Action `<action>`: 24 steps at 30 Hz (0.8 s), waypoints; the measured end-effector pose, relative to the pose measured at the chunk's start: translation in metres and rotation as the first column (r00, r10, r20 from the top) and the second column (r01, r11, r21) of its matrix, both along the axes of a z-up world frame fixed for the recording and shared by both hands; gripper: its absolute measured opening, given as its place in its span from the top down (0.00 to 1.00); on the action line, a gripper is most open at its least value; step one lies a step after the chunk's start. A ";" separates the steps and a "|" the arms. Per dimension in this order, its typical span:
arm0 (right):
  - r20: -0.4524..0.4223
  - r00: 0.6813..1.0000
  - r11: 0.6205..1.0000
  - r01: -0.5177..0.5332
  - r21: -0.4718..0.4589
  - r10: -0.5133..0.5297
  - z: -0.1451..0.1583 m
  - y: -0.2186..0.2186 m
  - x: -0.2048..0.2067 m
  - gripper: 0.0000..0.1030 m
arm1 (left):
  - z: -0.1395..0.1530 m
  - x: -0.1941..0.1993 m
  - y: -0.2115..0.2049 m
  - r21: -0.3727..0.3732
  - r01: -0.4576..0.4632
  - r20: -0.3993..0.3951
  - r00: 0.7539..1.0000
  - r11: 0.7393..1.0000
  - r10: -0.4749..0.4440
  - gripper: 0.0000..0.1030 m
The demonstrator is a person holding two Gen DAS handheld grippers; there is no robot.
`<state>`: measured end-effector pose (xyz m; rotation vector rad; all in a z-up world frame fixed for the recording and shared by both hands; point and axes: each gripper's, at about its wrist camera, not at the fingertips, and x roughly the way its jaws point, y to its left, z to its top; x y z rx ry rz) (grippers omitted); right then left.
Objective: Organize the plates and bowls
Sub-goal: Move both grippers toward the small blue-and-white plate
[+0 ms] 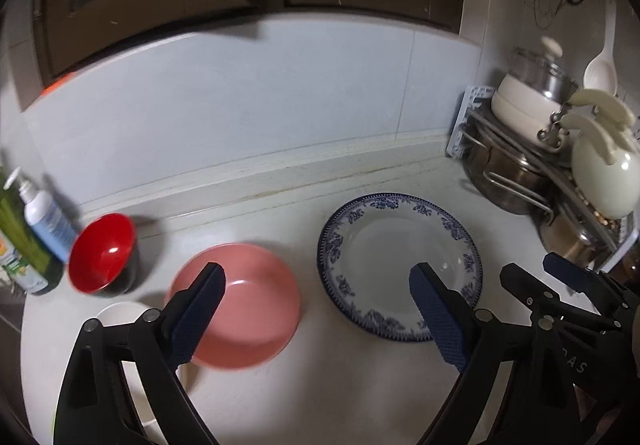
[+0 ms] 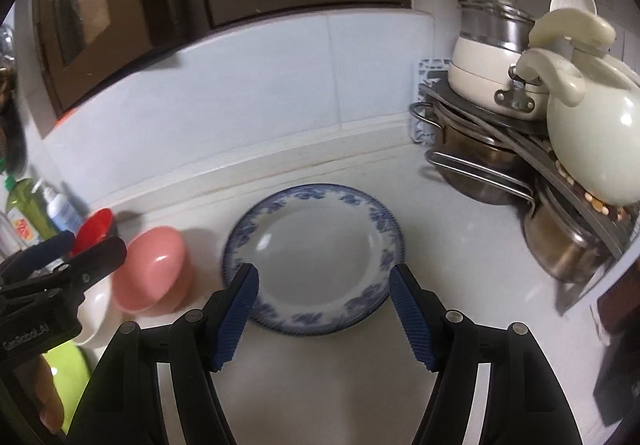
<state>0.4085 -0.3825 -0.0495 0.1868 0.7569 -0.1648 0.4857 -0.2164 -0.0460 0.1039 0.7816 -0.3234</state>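
The blue-rimmed plate point(image 2: 314, 259) lies flat on the bench point(image 2: 320, 373) toward its back edge, directly ahead of the right gripper point(image 2: 324, 289), whose fingers are spread apart and empty, straddling the near rim. The left gripper point(image 1: 318, 297), likewise released, spans the gap between pink bowl point(image 1: 240, 305) and plate. The right gripper is judged better aligned for the plate.
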 end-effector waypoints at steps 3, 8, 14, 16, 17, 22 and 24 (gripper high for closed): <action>-0.014 1.000 1.000 0.015 0.006 -0.015 -0.009 -0.014 0.013 0.33 | -0.012 0.016 -0.014 -0.001 0.005 -0.030 1.000 1.000 -0.005 0.14; -0.039 0.999 1.000 0.016 0.010 -0.016 -0.029 -0.030 0.033 0.34 | -0.036 0.039 -0.042 0.027 0.036 -0.070 0.997 0.999 -0.034 0.19; -0.090 0.996 1.000 0.025 0.015 -0.023 -0.051 -0.044 0.056 0.34 | -0.066 0.066 -0.064 0.082 0.056 -0.122 0.991 0.995 -0.046 0.27; -0.105 0.994 1.000 0.030 0.008 -0.029 -0.058 -0.048 0.063 0.34 | -0.074 0.072 -0.068 0.097 0.056 -0.136 0.990 0.994 -0.042 0.29; -0.110 0.994 1.000 0.029 0.005 -0.029 -0.061 -0.049 0.066 0.34 | -0.078 0.075 -0.069 0.100 0.059 -0.147 0.988 0.993 -0.044 0.30; -0.152 0.987 0.998 0.048 0.028 -0.043 -0.078 -0.059 0.083 0.34 | -0.094 0.089 -0.073 0.114 0.061 -0.189 0.981 0.992 -0.039 0.35; -0.167 0.985 0.998 0.058 0.031 -0.052 -0.084 -0.062 0.088 0.37 | -0.098 0.094 -0.074 0.123 0.067 -0.203 0.978 0.990 -0.041 0.38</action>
